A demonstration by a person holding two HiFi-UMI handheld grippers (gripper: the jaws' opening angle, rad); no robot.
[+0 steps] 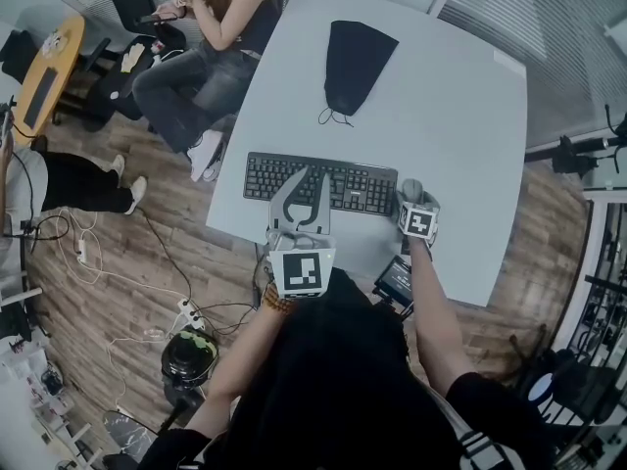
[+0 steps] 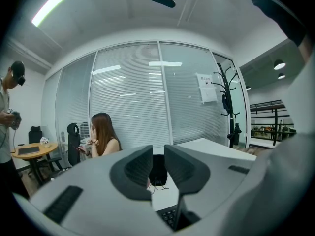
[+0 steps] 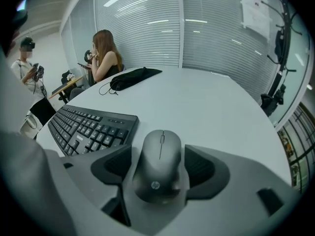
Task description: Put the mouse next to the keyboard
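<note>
Right gripper view. A: where's the mouse?
B: Dark grey matte mouse (image 3: pixel 159 170) flat on the white rounded table (image 1: pixel 460 116), just beside the right end of the black flat keyboard (image 3: pixel 91 127). A sliver of table shows between them.
A: Held?
B: No. It lies between the jaws of the right gripper (image 3: pixel 158 150), but the jaws stand wide apart and the ribbed pads are clear of its sides. Released.
A: Any writing?
B: "hp" logo on the mouse's near end. The keyboard carries a small white label, too small to read. A paper notice (image 3: pixel 256 9) hangs on the glass wall, print illegible.
A: Which way does it point?
B: Wheel and buttons face away from the holder, towards the far side of the table; logo end nearest the gripper. Its long axis runs crosswise to the keyboard's long side.
A: Left gripper?
B: The left gripper (image 2: pixel 158 166) is over the keyboard's front edge, jaws a narrow slit apart, nothing between them.
A: Surroundings?
B: Black drawstring fabric pouch (image 3: pixel 133 76) lies further up the table, well apart. A seated long-haired person (image 3: pixel 103 53) is beyond the table, and another person (image 3: pixel 27 58) stands at the left. Nothing blocks the mouse.
</note>
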